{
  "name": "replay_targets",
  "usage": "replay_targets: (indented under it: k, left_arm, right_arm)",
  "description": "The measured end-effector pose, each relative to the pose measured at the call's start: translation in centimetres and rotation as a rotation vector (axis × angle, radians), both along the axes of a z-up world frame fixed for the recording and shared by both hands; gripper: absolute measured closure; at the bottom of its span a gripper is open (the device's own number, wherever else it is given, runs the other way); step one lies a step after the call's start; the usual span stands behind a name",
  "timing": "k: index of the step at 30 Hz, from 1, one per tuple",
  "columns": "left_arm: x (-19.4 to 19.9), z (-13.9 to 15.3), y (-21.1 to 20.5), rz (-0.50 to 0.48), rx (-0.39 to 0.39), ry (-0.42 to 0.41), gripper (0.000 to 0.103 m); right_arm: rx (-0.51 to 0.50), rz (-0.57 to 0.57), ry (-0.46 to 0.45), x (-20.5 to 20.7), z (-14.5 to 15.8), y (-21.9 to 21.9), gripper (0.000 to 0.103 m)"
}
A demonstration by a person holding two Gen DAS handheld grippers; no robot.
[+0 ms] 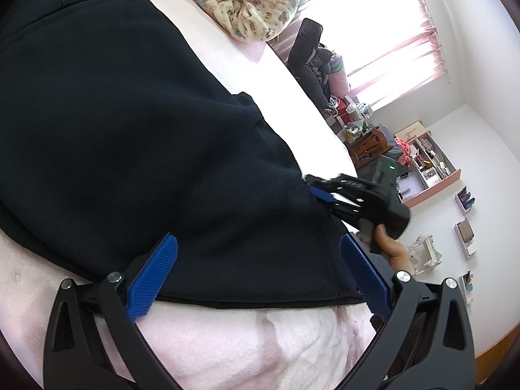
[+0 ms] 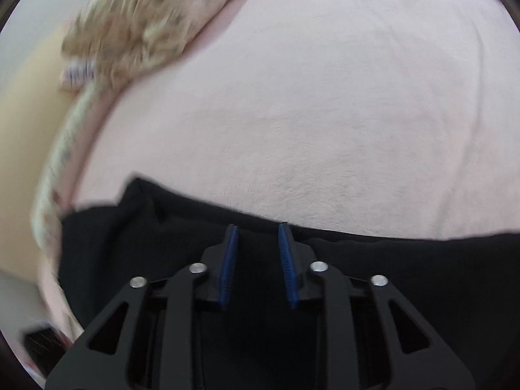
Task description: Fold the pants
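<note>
Black linkage arms of the left gripper fill the bottom of the left wrist view, their two blue ribbed pads spread wide apart with the near hem of the black, finely ribbed fabric pants lying between them; whether the pads touch the cloth cannot be told. These pants spread across most of the left and middle of this view, lying on a pale pink fleecy bed cover, which shows bare and slightly wrinkled below the hem. At the far right edge of the pants the right gripper meets the fabric, one blue pad showing against the cloth, with the person's bare hand wrapped around its black handle. Near the top lies a bunched cream blanket with a small bear print. Past the bed's edge stand a dark chair heaped with clothes, a bright window with pink curtains and a pink wall shelf crowded with small items. From the right wrist view, which is blurred toward the left, the right gripper reaches forward from the bottom, its blue pads standing narrowly apart with black cloth between them; whether they pinch it cannot be told. That black cloth covers the lower part of the view, its edge running across just past the fingertips. Beyond it the pink bed cover stretches away, with the cream printed blanket smeared by motion at the upper left.
</note>
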State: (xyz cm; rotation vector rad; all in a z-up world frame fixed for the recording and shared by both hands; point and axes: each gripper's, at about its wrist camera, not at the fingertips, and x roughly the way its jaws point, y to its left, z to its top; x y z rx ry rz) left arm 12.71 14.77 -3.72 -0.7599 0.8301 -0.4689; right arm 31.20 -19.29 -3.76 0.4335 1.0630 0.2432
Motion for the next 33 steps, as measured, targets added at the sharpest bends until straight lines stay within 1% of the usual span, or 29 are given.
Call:
replay_targets:
  k: [1,2,3,5,6,7,8,9,10,11,12,13,14,15,16,17,18,20,21,22,24,25,26,27,28,29,31,32,33]
  left_arm:
    - [-0.1,0.0,0.0,0.002,0.003,0.0,0.002]
    - [-0.1,0.0,-0.1,0.003,0.006,0.0,0.002]
    - [-0.1,0.1,-0.1,0.004,0.007,0.001,0.002]
    - [0.0,0.1,-0.1,0.008,0.009,0.003,0.002]
    - [0.0,0.2,-0.1,0.01,0.011,0.004,0.002]
    - [0.0,0.2,-0.2,0.012,0.014,0.004,0.002]
    - [-0.1,0.3,-0.2,0.011,0.016,0.003,0.002]
    - [-0.1,0.5,0.0,0.01,0.007,-0.002,0.002]
    - [-0.3,0.7,0.4,0.018,-0.011,-0.008,0.002]
    - [-0.5,1.1,1.2,0.043,-0.035,-0.022,0.002]
    - [-1.1,1.7,2.8,0.099,-0.076,-0.067,0.002]
    - [-1.5,2.0,3.8,0.14,-0.09,-0.094,0.002]
    - [-1.9,2.4,5.2,0.195,-0.097,-0.124,0.002]
    - [-2.3,2.8,7.1,0.269,-0.104,-0.155,0.002]
    - [-2.5,2.9,8.6,0.322,-0.116,-0.171,0.002]
    - [-2.6,2.8,9.6,0.354,-0.127,-0.17,0.002]
    - [-2.5,2.4,11.0,0.403,-0.135,-0.138,0.002]
    - [-2.0,0.9,12.4,0.465,-0.116,-0.03,0.004]
    - [-1.9,0.1,12.8,0.456,-0.139,-0.021,0.005]
    - [-2.0,0.2,12.6,0.456,-0.127,-0.034,0.005]
    - [-2.1,0.8,11.6,0.442,-0.055,-0.044,0.003]
    - [-2.1,1.0,11.1,0.439,-0.034,-0.053,0.002]
    - [-2.3,1.2,10.6,0.443,-0.018,-0.063,0.002]
    - [-2.4,1.3,10.3,0.441,-0.023,-0.069,0.002]
    - [-2.5,1.3,10.0,0.425,-0.053,-0.078,0.002]
    - [-2.5,1.4,9.6,0.395,-0.106,-0.086,0.002]
    - [-2.3,1.6,8.7,0.361,-0.153,-0.098,0.002]
    - [-2.3,1.5,8.4,0.343,-0.16,-0.102,0.002]
    - [-2.1,1.6,7.8,0.329,-0.151,-0.1,0.002]
  right_arm:
    - [0.003,-0.004,-0.029,-0.4,0.7,-0.2,0.078]
    - [0.0,0.013,-0.083,-1.3,1.9,-0.3,0.078]
    - [0.001,0.021,-0.113,-2.0,2.6,-0.5,0.076]
    - [0.021,0.006,-0.146,-3.5,3.5,-1.7,0.072]
    - [-0.002,-0.027,-0.138,-3.8,3.1,-2.6,0.065]
    - [-0.043,-0.057,-0.108,-3.4,2.3,-3.2,0.063]
    - [-0.106,-0.091,-0.025,-2.8,0.5,-4.5,0.064]
    - [-0.105,-0.102,0.009,-2.7,-0.3,-5.1,0.072]
    - [-0.064,-0.118,0.018,-3.0,-0.6,-5.8,0.074]
    - [-0.003,-0.156,-0.019,-4.2,0.0,-6.9,0.074]
    - [0.044,-0.168,-0.065,-5.3,0.8,-7.5,0.074]
    - [0.075,-0.164,-0.104,-6.4,1.6,-7.9,0.07]
    - [0.086,-0.156,-0.142,-8.0,2.5,-8.4,0.067]
    - [0.082,-0.151,-0.159,-9.4,3.1,-9.0,0.059]
    - [0.081,-0.149,-0.167,-10.5,3.4,-9.6,0.056]
    - [0.08,-0.157,-0.182,-12.2,3.9,-10.5,0.056]
    - [0.086,-0.176,-0.196,-13.7,4.1,-11.8,0.056]
    - [0.112,-0.245,-0.226,-16.9,4.8,-15.0,0.055]
    - [0.127,-0.303,-0.241,-18.3,4.9,-16.9,0.053]
    - [0.136,-0.359,-0.251,-19.6,4.9,-18.5,0.053]
    - [0.176,-0.496,-0.263,-23.1,4.8,-22.8,0.053]
    - [0.19,-0.537,-0.26,-23.9,4.7,-24.3,0.053]
    - [0.212,-0.601,-0.251,-25.5,4.3,-26.2,0.053]
    - [0.225,-0.646,-0.242,-26.3,4.1,-27.6,0.052]
    - [0.239,-0.687,-0.238,-27.3,3.8,-28.8,0.051]
    - [0.254,-0.728,-0.238,-28.3,3.5,-30.1,0.05]
    - [0.276,-0.784,-0.234,-29.2,2.8,-31.7,0.05]
    - [0.291,-0.81,-0.228,-29.3,2.4,-32.2,0.05]
    - [0.322,-0.843,-0.22,-29.4,1.7,-32.9,0.05]
